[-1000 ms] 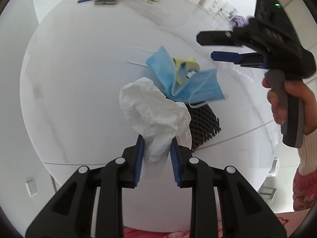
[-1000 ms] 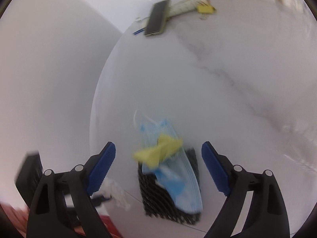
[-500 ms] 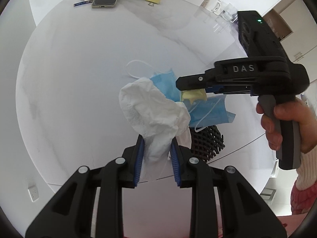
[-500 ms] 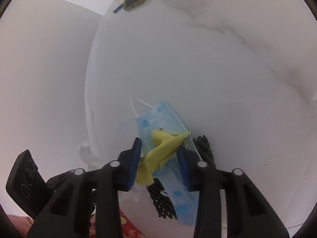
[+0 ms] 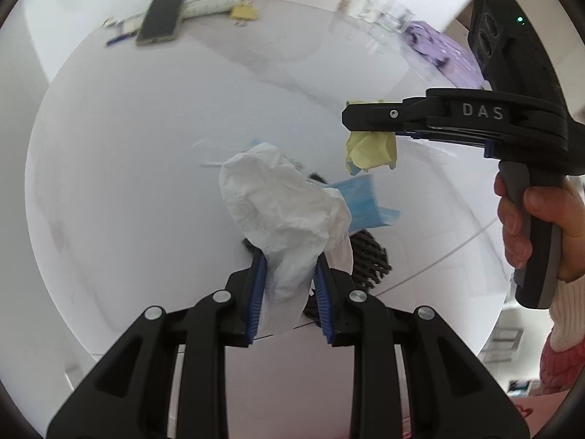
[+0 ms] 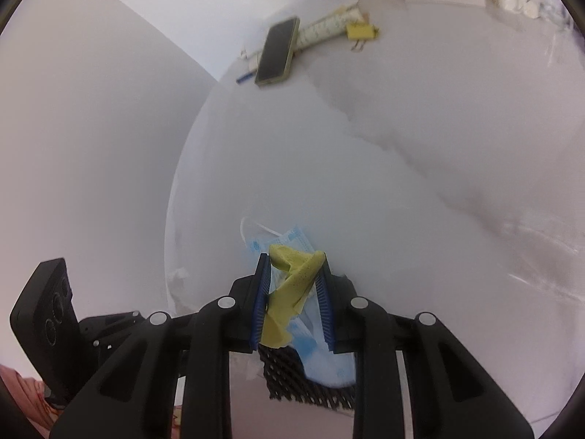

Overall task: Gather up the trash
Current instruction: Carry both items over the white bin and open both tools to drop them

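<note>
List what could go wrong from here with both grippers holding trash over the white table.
1. The right gripper pinches the crumpled yellow paper, and the wrist view suggests a fold of the blue face mask may sit between the pads too; lifting could drag the mask and black foam netting along.
2. The left gripper grips only the crumpled white tissue by its lower end; it may tear or slip.

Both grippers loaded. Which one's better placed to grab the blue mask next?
Right. The right gripper sits right over the mask, clamping only a small yellow wad. The left gripper holds a bulky tissue covering its tips. Either must unload first.
</note>
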`<action>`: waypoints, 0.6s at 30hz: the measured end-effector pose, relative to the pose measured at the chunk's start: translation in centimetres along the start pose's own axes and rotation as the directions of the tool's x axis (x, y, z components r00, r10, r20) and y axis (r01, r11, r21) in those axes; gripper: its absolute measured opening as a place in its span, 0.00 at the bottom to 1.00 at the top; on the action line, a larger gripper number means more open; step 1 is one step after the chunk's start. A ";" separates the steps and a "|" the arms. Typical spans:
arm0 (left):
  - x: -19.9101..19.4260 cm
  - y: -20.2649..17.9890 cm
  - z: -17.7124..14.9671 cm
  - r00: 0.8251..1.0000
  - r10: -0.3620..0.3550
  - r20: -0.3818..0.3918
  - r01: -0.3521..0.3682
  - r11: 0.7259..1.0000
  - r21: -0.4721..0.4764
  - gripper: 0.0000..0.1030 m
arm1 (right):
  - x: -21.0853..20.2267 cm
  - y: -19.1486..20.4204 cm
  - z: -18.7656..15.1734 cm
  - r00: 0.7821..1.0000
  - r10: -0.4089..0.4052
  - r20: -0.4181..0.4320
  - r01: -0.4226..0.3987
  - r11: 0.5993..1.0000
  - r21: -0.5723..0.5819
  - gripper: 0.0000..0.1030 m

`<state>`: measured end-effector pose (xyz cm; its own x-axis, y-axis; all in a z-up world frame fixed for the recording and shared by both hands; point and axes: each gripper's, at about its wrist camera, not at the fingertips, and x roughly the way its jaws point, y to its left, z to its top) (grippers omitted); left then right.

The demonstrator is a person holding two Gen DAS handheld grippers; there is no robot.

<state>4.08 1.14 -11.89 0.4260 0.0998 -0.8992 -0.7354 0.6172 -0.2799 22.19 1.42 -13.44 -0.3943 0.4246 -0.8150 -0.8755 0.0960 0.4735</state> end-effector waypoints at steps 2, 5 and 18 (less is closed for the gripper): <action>-0.1 -1.5 0.1 1.000 -0.018 -0.002 0.018 0.999 0.048 0.25 | -2.1 -1.3 -1.3 0.999 -0.025 0.025 0.024 1.000 0.011 0.24; 0.0 -4.1 0.2 0.999 -0.035 -0.005 0.036 0.991 0.130 0.25 | -5.3 -3.4 -4.6 0.996 -0.064 0.057 0.060 0.996 0.065 0.25; 0.9 -27.3 -7.0 0.957 -0.238 -0.164 0.289 0.799 0.527 0.25 | -22.5 -13.3 -31.4 0.921 -0.361 0.147 0.262 0.853 0.452 0.25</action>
<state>20.81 -21.08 -7.44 0.4965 -0.1795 -0.8493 -0.1867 0.9334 -0.3064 33.97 -37.72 -11.89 -0.0060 0.4891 -0.8722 -0.7234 0.6001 0.3414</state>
